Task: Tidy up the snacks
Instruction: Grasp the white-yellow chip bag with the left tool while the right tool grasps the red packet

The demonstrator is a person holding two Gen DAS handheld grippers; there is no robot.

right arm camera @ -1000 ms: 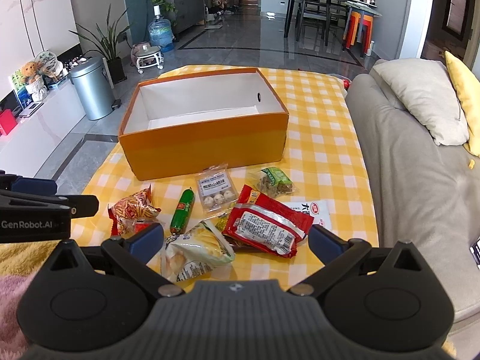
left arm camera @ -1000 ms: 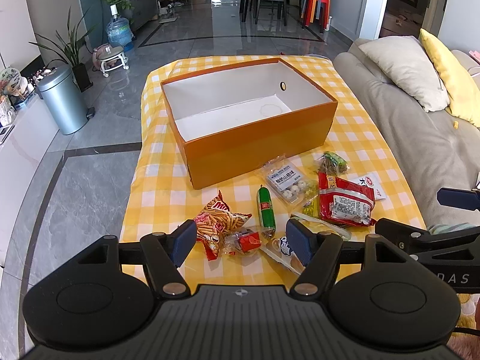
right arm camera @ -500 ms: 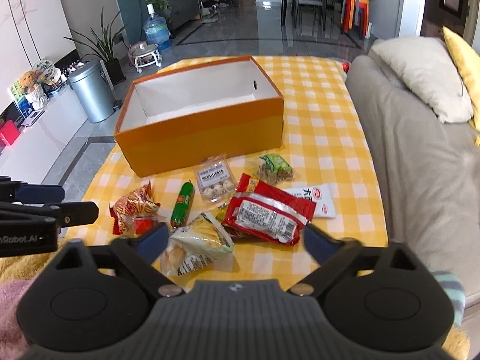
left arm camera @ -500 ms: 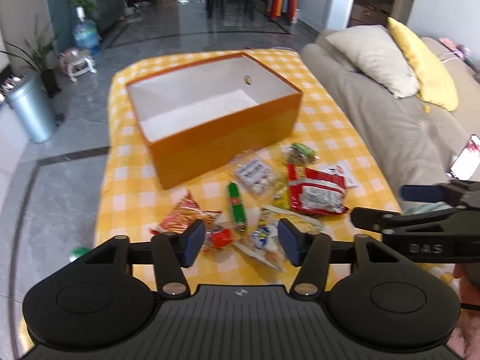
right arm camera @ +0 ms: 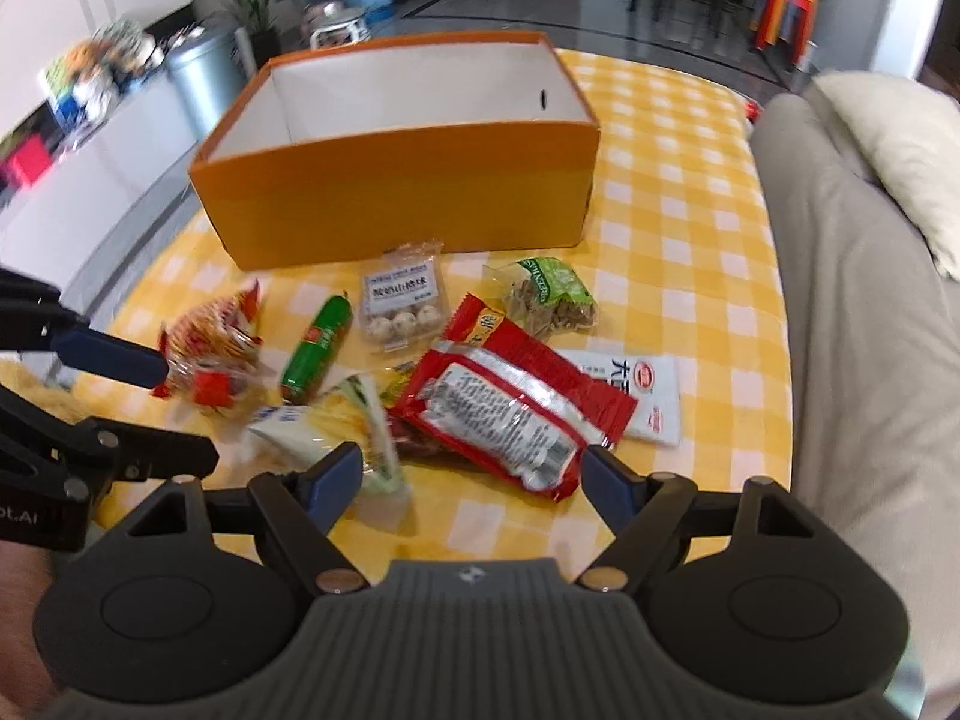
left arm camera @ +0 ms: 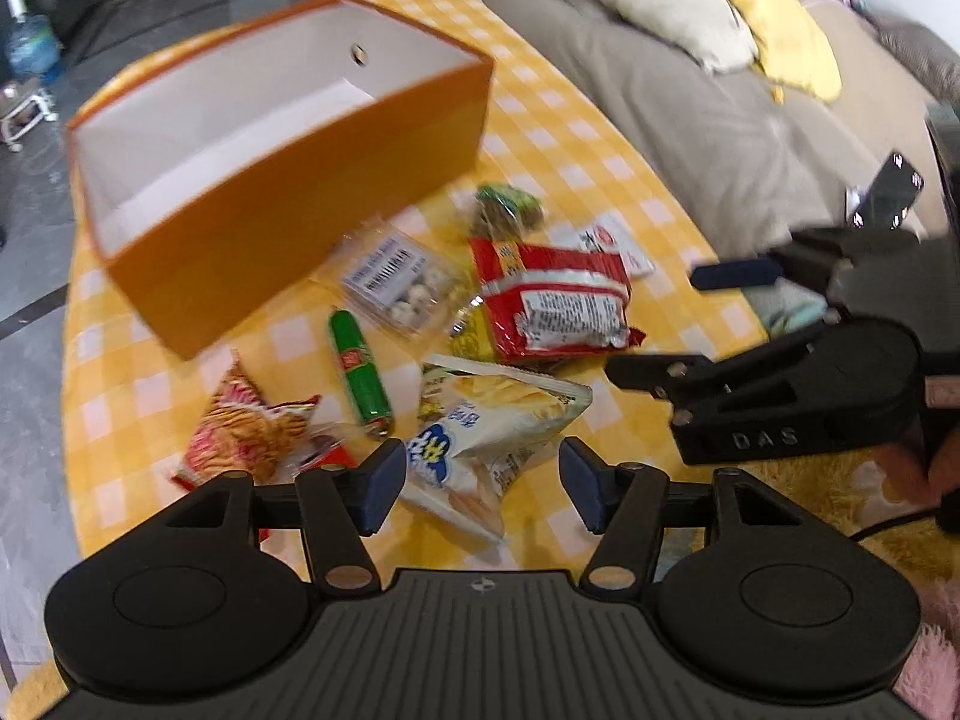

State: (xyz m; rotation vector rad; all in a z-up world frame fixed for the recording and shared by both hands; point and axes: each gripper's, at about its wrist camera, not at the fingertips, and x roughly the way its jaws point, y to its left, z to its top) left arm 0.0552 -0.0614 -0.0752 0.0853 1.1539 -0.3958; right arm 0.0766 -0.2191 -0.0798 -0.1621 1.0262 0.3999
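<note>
Both grippers were in the approach step, with nothing yet in the orange box (right arm camera: pixel 396 192) beyond the fingers. The left gripper (left arm camera: pixel 480 483) had its fingers partly apart, having just widened a little, with the white chip bag (left arm camera: pixel 486 438) lying between them on the desk (left arm camera: pixel 600 150), not yet pinched. The right gripper (right arm camera: pixel 471 477) had been narrowing but stood wide, the red packet (right arm camera: pixel 510 414) just ahead between its fingers, unheld. Next, each probably needed to settle lower and close before lifting toward the box.

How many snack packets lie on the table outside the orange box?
8: striped bag, small red, green sausage, clear, chips, green-label, big red, white sachet. More may hide underneath.
</note>
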